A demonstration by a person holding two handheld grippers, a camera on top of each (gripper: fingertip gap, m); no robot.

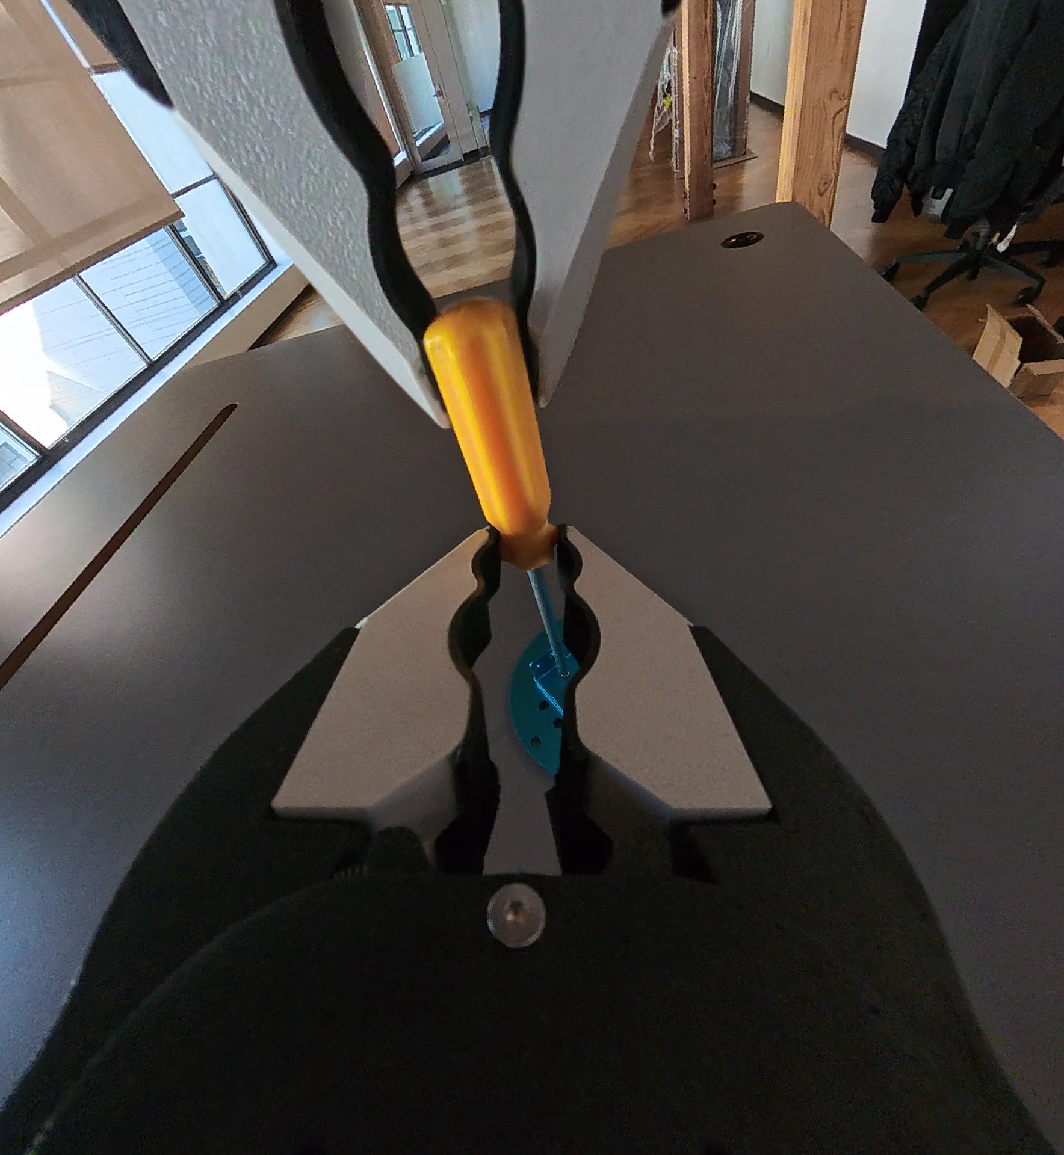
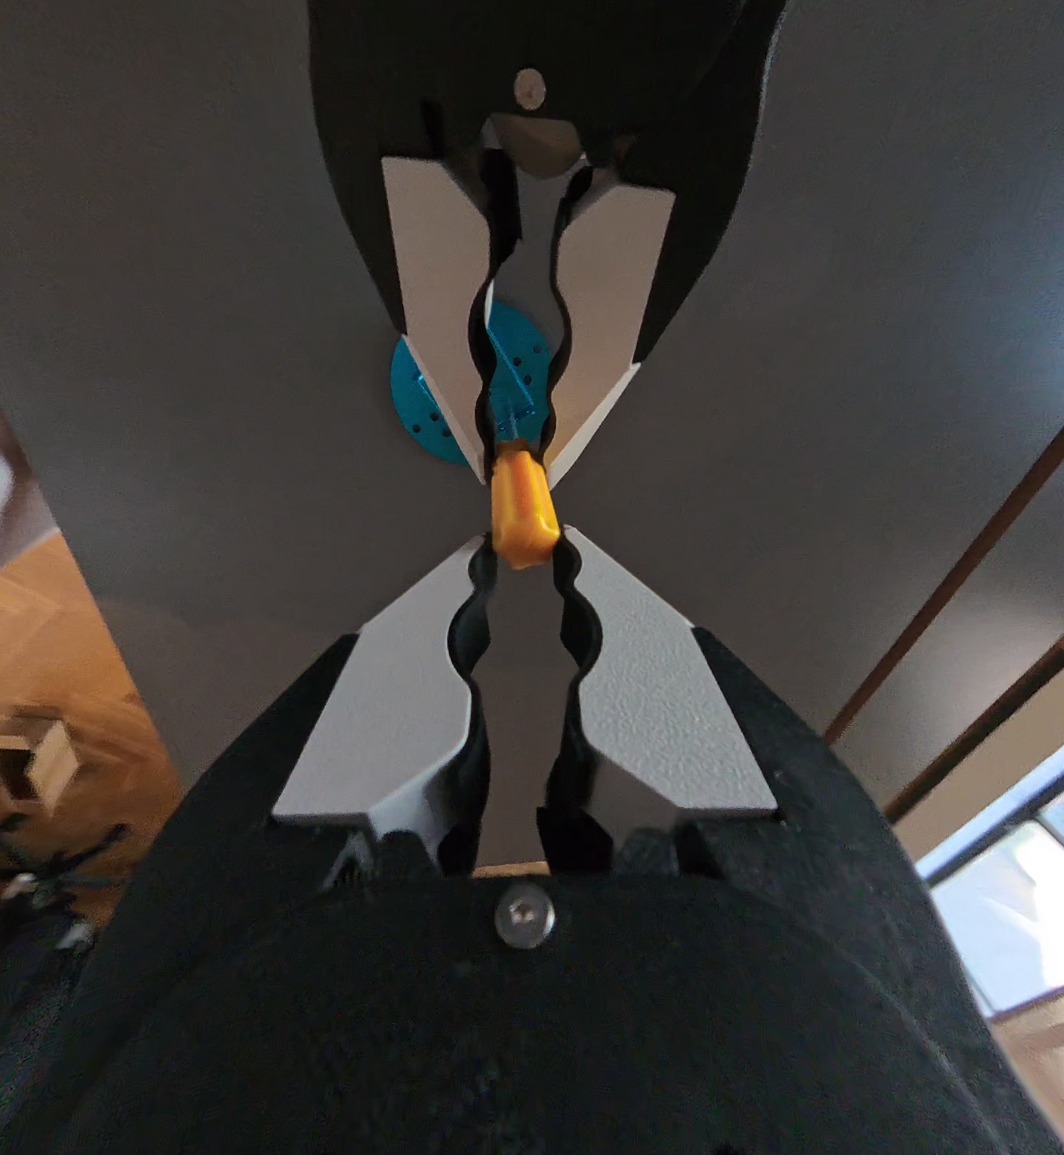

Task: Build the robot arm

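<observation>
An orange-handled screwdriver (image 1: 492, 431) stands tilted, with its thin shaft (image 1: 545, 625) reaching down to a small bracket on a blue round disc with holes (image 1: 536, 719) that lies on the dark grey table (image 1: 798, 531). My left gripper (image 1: 528, 540) is shut on the handle's lower collar, just above the disc. My right gripper (image 1: 489, 409) comes in from the far side and is shut on the handle's upper end. In the right wrist view my right gripper (image 2: 524, 537) pinches the handle (image 2: 523, 512), the left gripper (image 2: 517, 478) faces it, and its fingers partly hide the disc (image 2: 414, 400).
The table has a long slot (image 1: 110, 544) at the left and a round cable hole (image 1: 742, 239) at the far end. Beyond it stand wooden posts (image 1: 820, 106), an office chair under dark coats (image 1: 986, 250), a cardboard box (image 1: 1017, 356) and windows (image 1: 110, 331). About 4 centimetres separates my left fingertips from my right.
</observation>
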